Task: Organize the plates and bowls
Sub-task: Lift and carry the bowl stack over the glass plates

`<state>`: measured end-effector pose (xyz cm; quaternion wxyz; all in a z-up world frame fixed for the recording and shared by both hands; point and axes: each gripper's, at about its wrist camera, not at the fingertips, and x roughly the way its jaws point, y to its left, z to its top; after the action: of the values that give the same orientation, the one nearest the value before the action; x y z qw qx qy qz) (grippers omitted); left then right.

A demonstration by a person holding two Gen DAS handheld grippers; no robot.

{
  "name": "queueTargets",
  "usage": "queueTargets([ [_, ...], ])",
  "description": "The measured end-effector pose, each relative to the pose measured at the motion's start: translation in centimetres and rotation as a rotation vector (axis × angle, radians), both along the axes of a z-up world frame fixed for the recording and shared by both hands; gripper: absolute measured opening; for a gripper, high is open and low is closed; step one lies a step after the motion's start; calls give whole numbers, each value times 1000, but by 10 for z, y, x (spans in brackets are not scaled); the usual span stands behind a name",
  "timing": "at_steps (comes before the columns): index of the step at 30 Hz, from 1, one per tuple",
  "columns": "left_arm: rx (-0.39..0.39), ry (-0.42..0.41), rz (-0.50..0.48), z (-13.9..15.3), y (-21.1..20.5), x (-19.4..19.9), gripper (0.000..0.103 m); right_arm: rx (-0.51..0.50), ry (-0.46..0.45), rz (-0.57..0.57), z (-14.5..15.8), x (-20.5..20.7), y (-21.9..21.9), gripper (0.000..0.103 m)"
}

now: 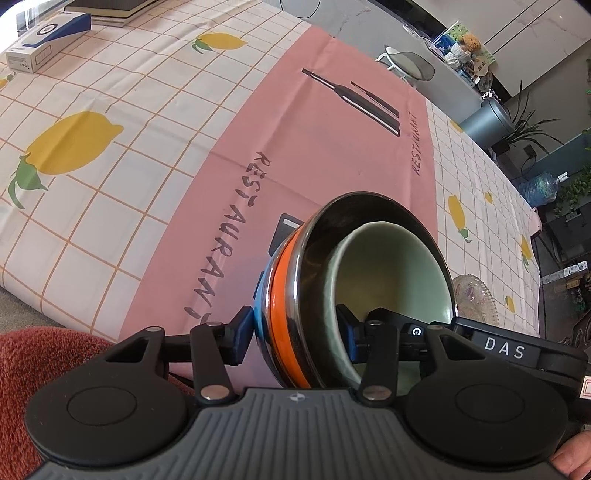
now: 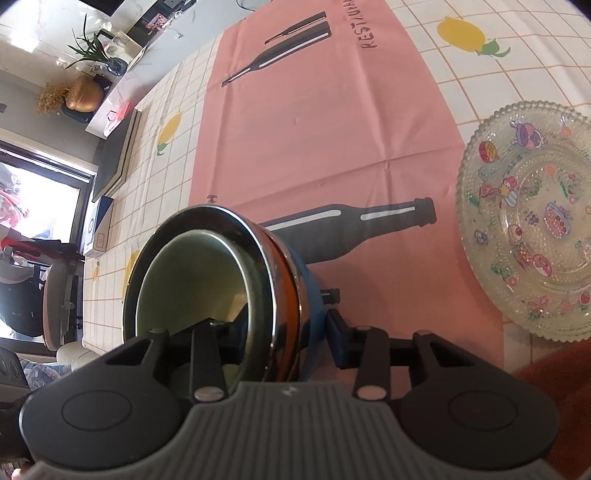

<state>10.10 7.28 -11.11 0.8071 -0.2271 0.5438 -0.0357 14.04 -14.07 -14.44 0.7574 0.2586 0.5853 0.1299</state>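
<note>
A stack of nested bowls (image 1: 291,295) is held over the pink placemat (image 1: 332,140): a pale green bowl (image 1: 391,273) sits inside a steel bowl with orange and blue bands. My left gripper (image 1: 295,338) is shut on the stack's near rim, one finger inside, one outside. My right gripper (image 2: 284,332) is shut on the opposite rim of the same stack (image 2: 288,280), with the green bowl (image 2: 184,277) showing inside. A clear glass plate with cartoon prints (image 2: 532,218) lies on the tablecloth to the right; its edge also shows in the left wrist view (image 1: 476,295).
The table has a lemon-print checked cloth (image 1: 110,155). A white and blue box (image 1: 44,40) and a dark flat book (image 1: 110,9) lie at the far left corner. A red sleeve (image 1: 44,362) is at the near edge. Chairs and shelves stand beyond the table.
</note>
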Motion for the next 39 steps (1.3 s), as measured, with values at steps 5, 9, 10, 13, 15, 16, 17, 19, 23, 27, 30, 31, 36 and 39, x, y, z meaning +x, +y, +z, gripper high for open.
queueTargets([
  [5,1,-28,-21,14,-17,0,53,8,-25,-16,13,-4,-16,40],
  [9,-7,-50,-56,25,-42,2,53,3,-43,-35,27,-9,-38,40],
  [10,-11,-54,-66,28,-50,3,53,0,-48,-42,31,-10,-46,40],
  [13,-24,-67,-100,33,-74,8,53,-8,-59,-70,41,-13,-71,40],
  [15,-38,-73,-123,34,-91,11,53,-15,-67,-92,47,-16,-89,40],
  [16,-45,-77,-135,34,-100,13,53,-21,-72,-103,50,-17,-98,40],
  [17,-52,-78,-144,34,-107,15,53,-27,-76,-113,52,-18,-107,40],
  [19,-64,-80,-165,32,-124,20,53,-39,-84,-132,56,-19,-126,40],
  [23,-68,-70,-197,25,-155,30,52,-46,-71,-170,53,-18,-161,40],
  [27,-74,-53,-210,16,-174,37,52,-55,-56,-198,48,-16,-185,40],
  [30,-72,-39,-213,11,-182,40,52,-55,-43,-204,42,-14,-195,40],
  [31,-69,-36,-214,9,-183,41,52,-55,-40,-204,40,-15,-197,40],
  [36,-52,-21,-214,5,-189,43,52,-38,-26,-206,30,-12,-204,40],
  [39,-53,-17,-215,2,-191,42,52,-33,-18,-209,26,-11,-207,40],
])
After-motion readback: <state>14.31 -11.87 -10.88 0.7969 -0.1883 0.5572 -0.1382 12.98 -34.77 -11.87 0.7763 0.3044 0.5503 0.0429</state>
